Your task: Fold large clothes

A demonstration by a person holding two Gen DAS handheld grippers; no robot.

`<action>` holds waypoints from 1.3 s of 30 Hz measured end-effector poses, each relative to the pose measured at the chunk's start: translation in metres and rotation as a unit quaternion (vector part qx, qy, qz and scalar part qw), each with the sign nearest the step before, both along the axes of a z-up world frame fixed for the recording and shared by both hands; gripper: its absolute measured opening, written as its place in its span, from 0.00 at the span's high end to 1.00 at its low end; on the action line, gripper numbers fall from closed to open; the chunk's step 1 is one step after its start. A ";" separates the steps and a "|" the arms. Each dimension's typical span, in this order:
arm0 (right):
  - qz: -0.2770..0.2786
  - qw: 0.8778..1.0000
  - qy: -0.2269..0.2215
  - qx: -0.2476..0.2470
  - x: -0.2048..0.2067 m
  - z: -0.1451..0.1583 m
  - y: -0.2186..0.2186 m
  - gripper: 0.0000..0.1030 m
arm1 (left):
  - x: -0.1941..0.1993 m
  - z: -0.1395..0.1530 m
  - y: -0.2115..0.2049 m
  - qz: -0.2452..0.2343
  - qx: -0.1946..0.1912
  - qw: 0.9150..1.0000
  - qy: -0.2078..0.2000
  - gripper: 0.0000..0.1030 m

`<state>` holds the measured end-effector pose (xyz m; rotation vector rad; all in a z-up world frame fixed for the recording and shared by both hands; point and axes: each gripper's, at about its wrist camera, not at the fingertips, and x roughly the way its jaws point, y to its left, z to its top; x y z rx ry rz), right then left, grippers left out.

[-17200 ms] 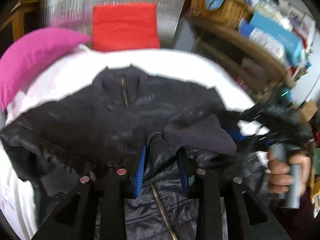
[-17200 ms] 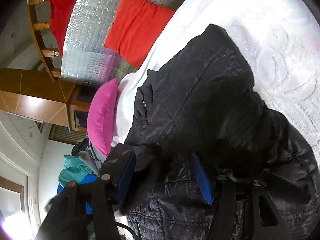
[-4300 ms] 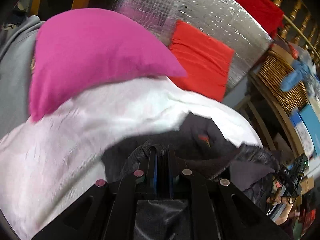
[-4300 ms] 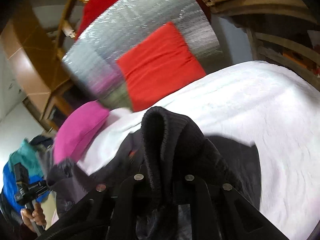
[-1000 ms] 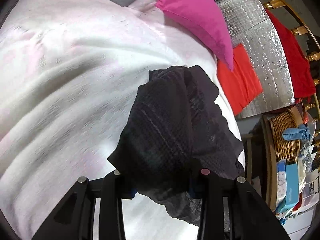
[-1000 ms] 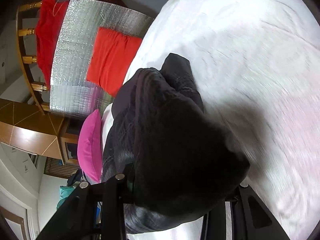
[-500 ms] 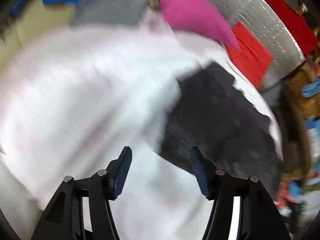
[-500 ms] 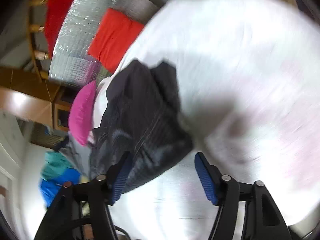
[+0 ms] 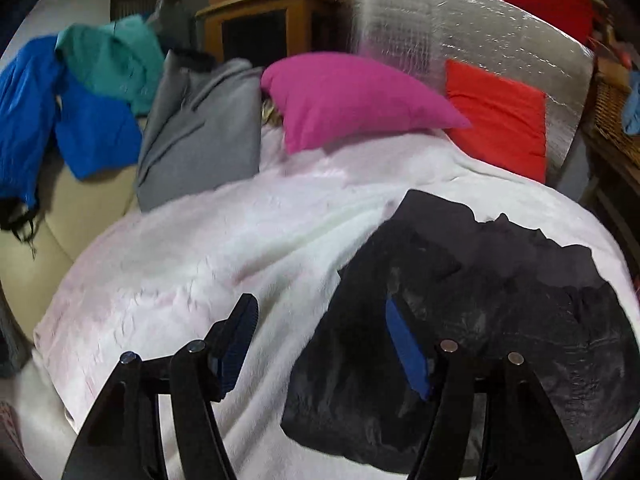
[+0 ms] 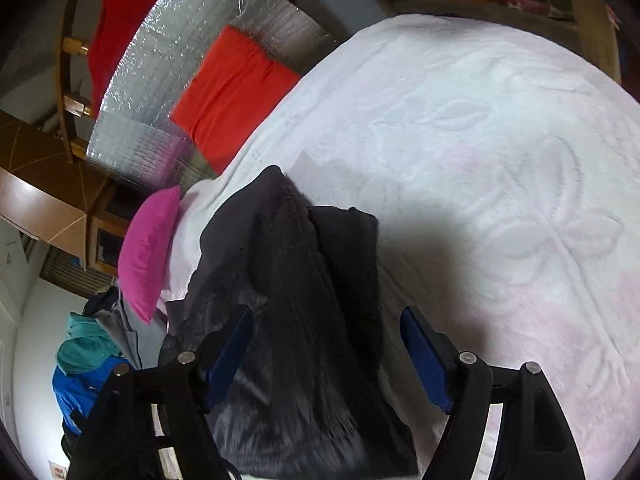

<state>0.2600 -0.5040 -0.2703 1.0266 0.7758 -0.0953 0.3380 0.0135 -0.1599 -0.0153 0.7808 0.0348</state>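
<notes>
A black jacket (image 9: 480, 320) lies folded into a compact bundle on the white blanket (image 9: 240, 248). In the left wrist view it sits right of centre; my left gripper (image 9: 320, 328) hangs above its left edge, jaws opening, with only blanket and the jacket's edge seen below the gap. In the right wrist view the black jacket (image 10: 296, 300) stretches away from the camera. Above its near end hovers my right gripper (image 10: 326, 340), jaws opening, the blue pads clear of the cloth.
A pink pillow (image 9: 352, 100) and a red cushion (image 9: 500, 116) lean at the head of the bed against a silver foil panel (image 9: 460, 28). Grey (image 9: 200, 128), teal (image 9: 116, 56) and blue garments (image 9: 60, 112) lie piled on the left. A wicker basket (image 9: 616, 112) stands at right.
Both grippers have let go of the jacket and drawn up and back from it. The jacket has dropped flat onto the blanket. The left view has rolled towards upright.
</notes>
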 end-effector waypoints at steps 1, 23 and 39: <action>0.002 1.000 -0.001 -0.004 0.005 0.000 0.002 0.23 | 0.001 -0.002 0.001 0.001 0.007 1.000 -0.002 0.35; 0.048 0.996 0.074 -0.015 0.053 -0.037 -0.008 0.19 | 0.027 -0.018 0.005 -0.009 0.077 0.997 -0.003 0.34; 0.079 0.996 0.017 0.040 0.058 -0.049 0.004 0.13 | 0.104 -0.086 0.021 -0.147 -0.208 0.944 0.209 0.26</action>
